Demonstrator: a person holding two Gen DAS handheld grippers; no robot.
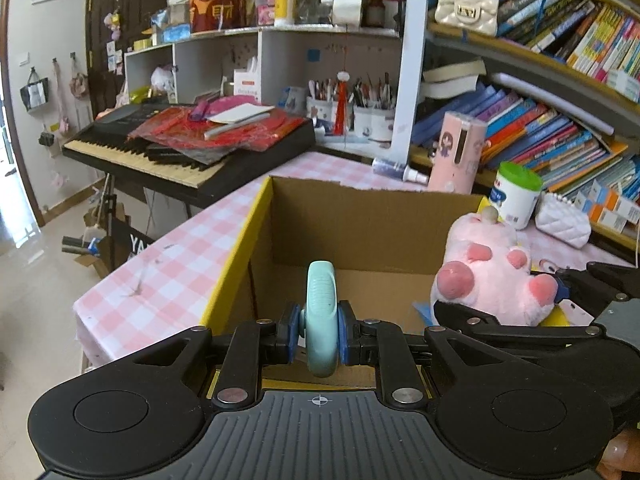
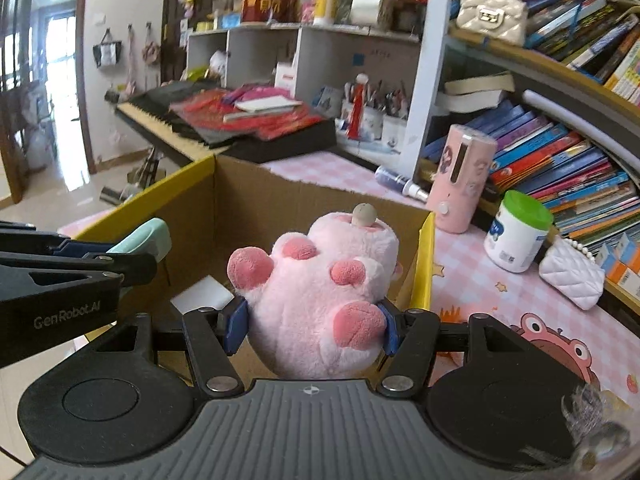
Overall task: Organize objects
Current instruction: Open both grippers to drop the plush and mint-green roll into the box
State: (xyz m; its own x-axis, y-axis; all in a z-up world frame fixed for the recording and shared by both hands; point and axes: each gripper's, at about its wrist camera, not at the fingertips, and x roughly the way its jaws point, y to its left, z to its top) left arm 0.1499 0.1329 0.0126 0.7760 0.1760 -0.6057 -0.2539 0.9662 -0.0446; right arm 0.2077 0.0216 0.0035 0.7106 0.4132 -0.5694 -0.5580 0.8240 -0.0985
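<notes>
I'm hovering over the open cardboard box (image 1: 360, 220); my left gripper (image 1: 319, 334) is clamping a mint plastic handle (image 1: 321, 312), my right gripper (image 2: 312, 326) squeezing a pink plush paw (image 2: 316, 300).

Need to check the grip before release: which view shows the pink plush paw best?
Right wrist view: the pink plush paw sits centred, clamped by the right gripper. The left wrist view shows the paw only at its right edge.

Between the left tongs' blue pads (image 1: 343, 334) sits a mint-green object (image 1: 321, 316). The right tongs' blue pads (image 2: 237, 326) flank a pale pink plush paw (image 2: 320, 300) with darker pink toe-beans. Ahead, a brown cardboard box (image 1: 360, 220) is yellow-edged, on a pink-and-white checked tablecloth (image 1: 160, 276).
</notes>
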